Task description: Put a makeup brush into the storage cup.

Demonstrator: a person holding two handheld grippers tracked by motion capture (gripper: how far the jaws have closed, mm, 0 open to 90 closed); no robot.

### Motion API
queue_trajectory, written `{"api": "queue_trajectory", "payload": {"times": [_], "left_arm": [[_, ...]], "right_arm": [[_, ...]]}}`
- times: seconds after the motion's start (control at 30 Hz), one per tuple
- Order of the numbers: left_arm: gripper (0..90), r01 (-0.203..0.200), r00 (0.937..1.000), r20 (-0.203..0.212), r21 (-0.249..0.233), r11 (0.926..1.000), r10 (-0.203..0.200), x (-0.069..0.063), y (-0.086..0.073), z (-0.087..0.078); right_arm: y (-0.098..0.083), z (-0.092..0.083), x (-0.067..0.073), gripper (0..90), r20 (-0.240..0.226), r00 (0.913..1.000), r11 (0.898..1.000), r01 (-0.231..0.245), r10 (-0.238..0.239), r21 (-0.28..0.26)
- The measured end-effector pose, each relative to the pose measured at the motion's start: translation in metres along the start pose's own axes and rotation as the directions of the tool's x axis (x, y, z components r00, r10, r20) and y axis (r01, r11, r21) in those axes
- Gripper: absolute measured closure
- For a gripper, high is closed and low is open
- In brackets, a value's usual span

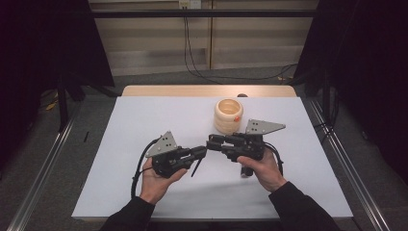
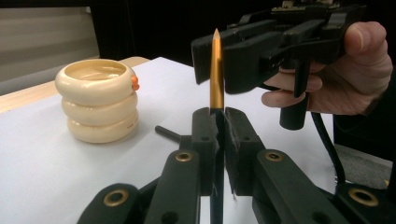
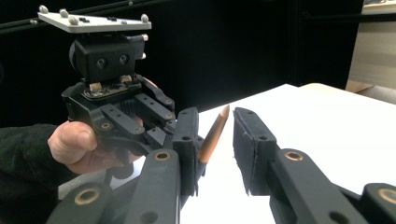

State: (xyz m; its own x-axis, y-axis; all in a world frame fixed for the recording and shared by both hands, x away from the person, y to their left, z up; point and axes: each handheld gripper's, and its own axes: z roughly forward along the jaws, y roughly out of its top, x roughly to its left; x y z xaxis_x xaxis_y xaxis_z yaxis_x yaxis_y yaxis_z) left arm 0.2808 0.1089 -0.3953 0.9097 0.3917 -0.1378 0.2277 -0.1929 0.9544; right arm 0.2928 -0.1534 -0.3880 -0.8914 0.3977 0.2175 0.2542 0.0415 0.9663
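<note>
While left fingers [image 2: 216,122] pinch pen [image 2: 216,70], right fingers [image 3: 215,140] ajar.

- I count two tongs: the left tongs [image 1: 201,152] and the right tongs [image 1: 212,142].
- One copper-coloured pen [image 2: 216,70].
- One cream ringed holder [image 1: 228,115], far on the counter [image 1: 144,120].
- Two hands, mine.

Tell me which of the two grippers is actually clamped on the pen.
The left gripper: its jaws are shut on the pen. The right gripper has the tip between its jaws, with a gap on one side.
</note>
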Motion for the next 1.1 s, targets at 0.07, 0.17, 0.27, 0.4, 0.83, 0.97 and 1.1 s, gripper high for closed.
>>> {"api": "queue_trajectory", "payload": {"times": [0.07, 0.17, 0.27, 0.4, 0.83, 0.97, 1.1], "left_arm": [[83.5, -0.001, 1.0, -0.001, 0.004, 1.0, 0.001, -0.0005, -0.0003, 0.0008], [83.6, -0.007, 1.0, -0.004, 0.011, 0.9999, 0.007, -0.0006, -0.0003, 0.0006], [83.6, -0.009, 0.9999, -0.005, 0.01, 0.9999, 0.009, -0.0004, -0.0003, 0.0003], [83.8, -0.011, 0.9999, 0.001, 0.011, 0.9999, 0.011, -0.0011, -0.001, 0.0018], [83.2, -0.014, 0.9999, 0.001, -0.004, 0.9999, 0.014, -0.0007, -0.0041, 0.0032], [81.8, 0.001, 0.9999, 0.011, -0.011, 0.9999, -0.001, 0.0006, -0.0055, 0.0038], [74.5, 0.007, 0.9999, 0.013, -0.005, 1.0, -0.007, 0.0008, -0.0063, 0.0049]], "right_arm": [[-0.0008, 0.0019, 0.0007, 73.9, -0.012, 0.9999, 1.0, 0.0, 0.0, 0.003], [-0.0004, 0.0024, 0.0017, 78.7, -0.016, 0.9998, 1.0, 0.011, -0.011, 0.004], [-0.0009, 0.002, 0.0014, 81.5, -0.018, 0.9998, 1.0, 0.008, -0.008, 0.003], [-0.0011, 0.003, 0.0023, 83.2, -0.019, 0.9998, 1.0, 0.009, -0.009, 0.003], [-0.0008, 0.0037, 0.0046, 85.2, -0.021, 0.9997, 1.0, 0.013, -0.012, 0.012], [0.0, 0.0034, 0.0052, 85.5, -0.022, 0.9996, 1.0, 0.019, -0.018, 0.012], [0.0007, 0.003, 0.0053, 85.5, -0.016, 0.9995, 0.999, 0.029, -0.028, 0.017]]}}
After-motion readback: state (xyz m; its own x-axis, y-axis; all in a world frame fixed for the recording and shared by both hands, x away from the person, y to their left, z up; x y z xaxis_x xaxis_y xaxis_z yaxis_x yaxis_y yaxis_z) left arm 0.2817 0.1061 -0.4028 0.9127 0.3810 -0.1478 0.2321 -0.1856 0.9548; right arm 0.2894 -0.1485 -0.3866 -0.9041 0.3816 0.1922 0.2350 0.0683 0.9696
